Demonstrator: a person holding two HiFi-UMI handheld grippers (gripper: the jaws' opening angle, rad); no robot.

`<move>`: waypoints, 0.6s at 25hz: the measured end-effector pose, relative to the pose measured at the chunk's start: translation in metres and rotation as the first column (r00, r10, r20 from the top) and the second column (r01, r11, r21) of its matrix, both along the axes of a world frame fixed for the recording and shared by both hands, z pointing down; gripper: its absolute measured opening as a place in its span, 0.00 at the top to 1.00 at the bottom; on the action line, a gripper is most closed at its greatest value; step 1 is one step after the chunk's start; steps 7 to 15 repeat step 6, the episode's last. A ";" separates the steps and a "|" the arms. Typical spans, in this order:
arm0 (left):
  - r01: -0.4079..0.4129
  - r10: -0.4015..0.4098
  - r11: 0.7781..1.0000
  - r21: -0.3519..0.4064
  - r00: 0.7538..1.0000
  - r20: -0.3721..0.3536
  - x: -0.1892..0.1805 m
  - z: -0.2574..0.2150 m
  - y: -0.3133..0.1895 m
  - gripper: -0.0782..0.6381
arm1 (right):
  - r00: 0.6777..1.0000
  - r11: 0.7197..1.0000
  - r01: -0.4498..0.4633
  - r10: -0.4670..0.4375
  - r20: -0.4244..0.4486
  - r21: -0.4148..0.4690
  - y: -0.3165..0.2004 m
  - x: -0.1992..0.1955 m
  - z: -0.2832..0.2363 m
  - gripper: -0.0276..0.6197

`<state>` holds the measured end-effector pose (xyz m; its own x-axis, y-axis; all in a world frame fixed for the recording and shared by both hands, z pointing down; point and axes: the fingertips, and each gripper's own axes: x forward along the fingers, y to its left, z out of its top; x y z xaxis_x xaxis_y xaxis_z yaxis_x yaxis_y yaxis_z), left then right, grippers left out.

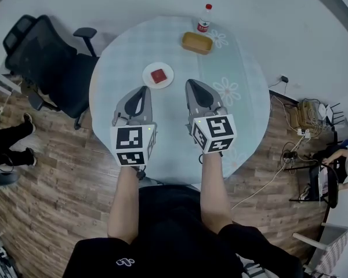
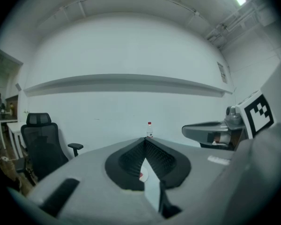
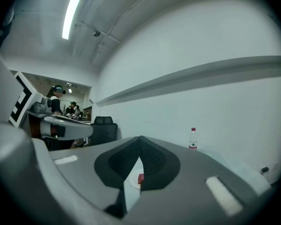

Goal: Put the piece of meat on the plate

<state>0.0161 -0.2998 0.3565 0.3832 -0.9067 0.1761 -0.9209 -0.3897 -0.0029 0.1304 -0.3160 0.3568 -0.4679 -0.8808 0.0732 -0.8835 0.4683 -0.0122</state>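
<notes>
Red meat (image 1: 158,76) is recorded on the white plate (image 1: 147,73), just ahead of and between the left gripper (image 1: 142,89) and right gripper (image 1: 191,83). Both have jaws together, with nothing held. A cloth-covered round bench (image 1: 243,97) and wood-plank floor (image 1: 58,178) are noted.

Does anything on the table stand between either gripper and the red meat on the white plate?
Nothing visible does. The meat already lies on the plate; only bare table lies between it and the left gripper and right gripper. Basket and bottle stand farther off.
</notes>
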 end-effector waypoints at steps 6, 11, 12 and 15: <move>0.006 -0.006 1.000 0.006 1.000 -0.013 0.006 -0.005 0.005 0.89 | 1.000 1.000 0.019 -0.019 -0.005 0.009 0.003 0.005 -0.007 0.94; 0.006 -0.006 1.000 0.006 1.000 -0.013 0.006 -0.005 0.005 0.89 | 1.000 1.000 0.019 -0.019 -0.005 0.009 0.003 0.005 -0.007 0.94; 0.006 -0.006 1.000 0.006 1.000 -0.013 0.006 -0.005 0.005 0.89 | 1.000 1.000 0.019 -0.019 -0.005 0.009 0.003 0.005 -0.007 0.94; 0.006 -0.006 1.000 0.006 1.000 -0.013 0.006 -0.005 0.005 0.89 | 1.000 1.000 0.019 -0.019 -0.005 0.009 0.003 0.005 -0.007 0.94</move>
